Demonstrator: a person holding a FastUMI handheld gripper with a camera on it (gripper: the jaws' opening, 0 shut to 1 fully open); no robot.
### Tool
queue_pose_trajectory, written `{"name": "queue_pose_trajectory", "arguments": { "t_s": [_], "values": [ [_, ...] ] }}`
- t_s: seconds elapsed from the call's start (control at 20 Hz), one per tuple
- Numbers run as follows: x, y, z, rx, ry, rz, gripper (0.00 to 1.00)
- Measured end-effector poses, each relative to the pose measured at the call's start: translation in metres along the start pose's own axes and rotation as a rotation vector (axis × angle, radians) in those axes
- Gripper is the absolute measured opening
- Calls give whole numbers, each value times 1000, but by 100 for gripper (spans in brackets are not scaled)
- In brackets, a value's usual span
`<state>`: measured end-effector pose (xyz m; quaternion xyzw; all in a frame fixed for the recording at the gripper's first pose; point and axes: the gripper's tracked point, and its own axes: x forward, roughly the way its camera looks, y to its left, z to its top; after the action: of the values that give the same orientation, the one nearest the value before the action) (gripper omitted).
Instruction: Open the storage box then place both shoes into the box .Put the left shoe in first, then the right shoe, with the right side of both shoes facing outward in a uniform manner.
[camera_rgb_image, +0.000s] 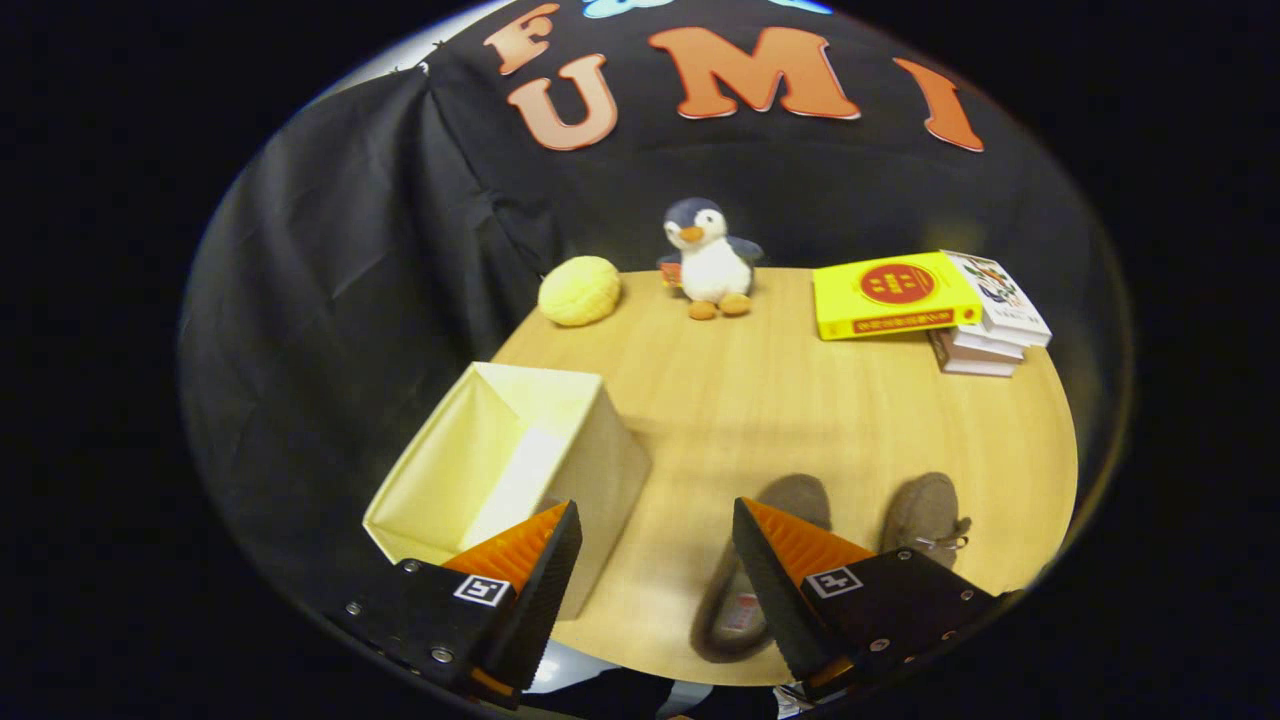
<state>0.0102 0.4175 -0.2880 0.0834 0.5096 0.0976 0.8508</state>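
1. At the near left of the bench (800, 420), the storage box (500, 460) is seen standing with its top open and its pale interior exposed; nothing can be made out inside it, so the opening step is judged to be done.
2. Both shoes are found on the bench at the near right, well apart from the box: one shoe (745, 590) lies partly behind the right finger, and the other shoe (925, 515) sits just to its right, beyond that finger.
3. Neither shoe has been placed, so both placements, left shoe first and then right, are judged to remain. Which shoe is the left one cannot be told from this blurred view.
4. The gripper (655, 585) is held above the near edge of the bench with its jaws set wide and nothing gripped between them; the left finger overlaps the near right corner of the box.
5. Farther off, a yellow ball (579, 290) and a plush penguin (708, 258) are set along the far edge, and a stack of books (930, 305) is kept at the far right.
6. Bare bench is left between the shoes and the box, so no obstruction to the carry is expected; only the near wall of the box would have to be cleared.
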Motion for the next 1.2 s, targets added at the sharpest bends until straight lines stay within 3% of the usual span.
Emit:
{"name": "queue_pose_trajectory", "arguments": {
  "t_s": [0.3, 0.55, 0.75, 1.0, 1.2],
  "values": [
    [-6, -31, -49, 23, 128, -77, 84],
    [14, -52, -65, 10, 149, -126, 75],
    [34, -65, -66, 58, 125, -201, 59],
    [39, -57, -69, 122, 140, -202, 19],
    [28, -47, -61, 156, 149, -200, 5]
  ]
}}
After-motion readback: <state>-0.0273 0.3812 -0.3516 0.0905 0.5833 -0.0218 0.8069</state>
